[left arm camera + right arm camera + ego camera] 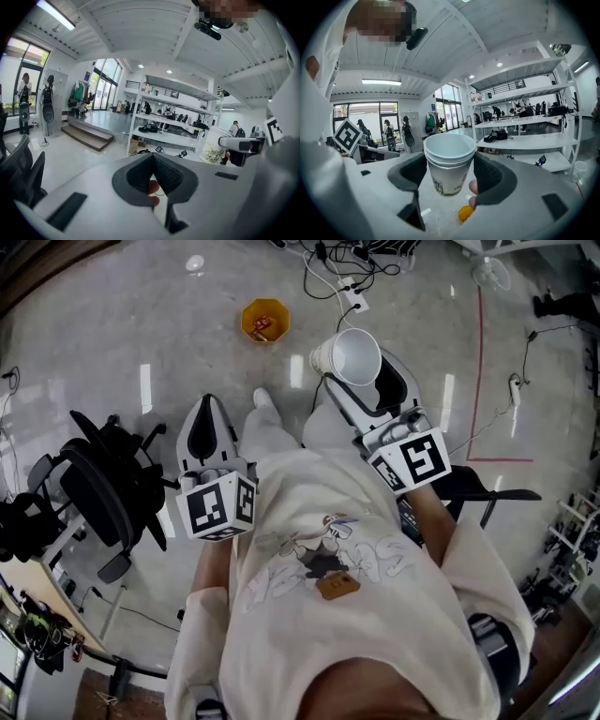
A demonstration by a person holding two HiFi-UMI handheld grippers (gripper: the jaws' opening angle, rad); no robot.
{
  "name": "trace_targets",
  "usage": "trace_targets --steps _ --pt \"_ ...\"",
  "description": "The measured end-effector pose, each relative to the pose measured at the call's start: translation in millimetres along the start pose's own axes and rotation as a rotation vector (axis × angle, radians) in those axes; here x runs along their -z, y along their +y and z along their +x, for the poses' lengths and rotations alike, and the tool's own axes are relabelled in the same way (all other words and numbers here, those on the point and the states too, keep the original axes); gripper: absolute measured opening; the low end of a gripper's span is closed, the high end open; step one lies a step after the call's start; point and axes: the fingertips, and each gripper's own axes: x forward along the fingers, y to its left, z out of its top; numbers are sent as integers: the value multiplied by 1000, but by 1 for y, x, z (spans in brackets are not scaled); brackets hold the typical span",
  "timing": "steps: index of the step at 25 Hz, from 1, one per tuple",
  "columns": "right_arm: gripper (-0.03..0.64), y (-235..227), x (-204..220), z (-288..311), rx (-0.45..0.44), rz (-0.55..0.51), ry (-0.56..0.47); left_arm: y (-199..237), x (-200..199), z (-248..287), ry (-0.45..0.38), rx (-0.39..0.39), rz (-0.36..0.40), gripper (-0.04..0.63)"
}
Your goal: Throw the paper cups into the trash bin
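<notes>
A stack of white paper cups [345, 356] lies on its side between the jaws of my right gripper [364, 364], mouth toward me. In the right gripper view the cups [449, 164] sit upright between the dark pads, and my right gripper [450, 174] is shut on them. The small orange trash bin [263, 320] stands on the floor ahead, left of the cups; it shows below the cups as an orange bin [465, 213]. My left gripper [208, 409] is shut, with nothing in it. Its pads meet in the left gripper view [153, 172].
Black office chairs [97, 491] stand at the left beside a desk corner [47, 601]. A power strip with cables [353, 294] lies beyond the bin. Red floor tape [476, 362] runs at the right. White shelving [171, 126] stands further off.
</notes>
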Motion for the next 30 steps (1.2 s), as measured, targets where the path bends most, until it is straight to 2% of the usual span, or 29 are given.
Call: trace_targets --steps 7,14,20,25,30 --pt "321 -9 -5 47 10 -5 39 22 -1 42 39 22 -45 3" --pt "321 -53 4 94 -39 -1 91 14 1 89 80 -21 -67 3" --pt "321 -100 22 140 -142 -51 110 -1 1 156 100 -71 -47 3" --pt "321 -119 58 179 -300 -102 169 -10 39 205 162 -122 -15 3" --pt "321 -123 118 225 -402 -165 252 -1 93 251 177 -126 -34 3"
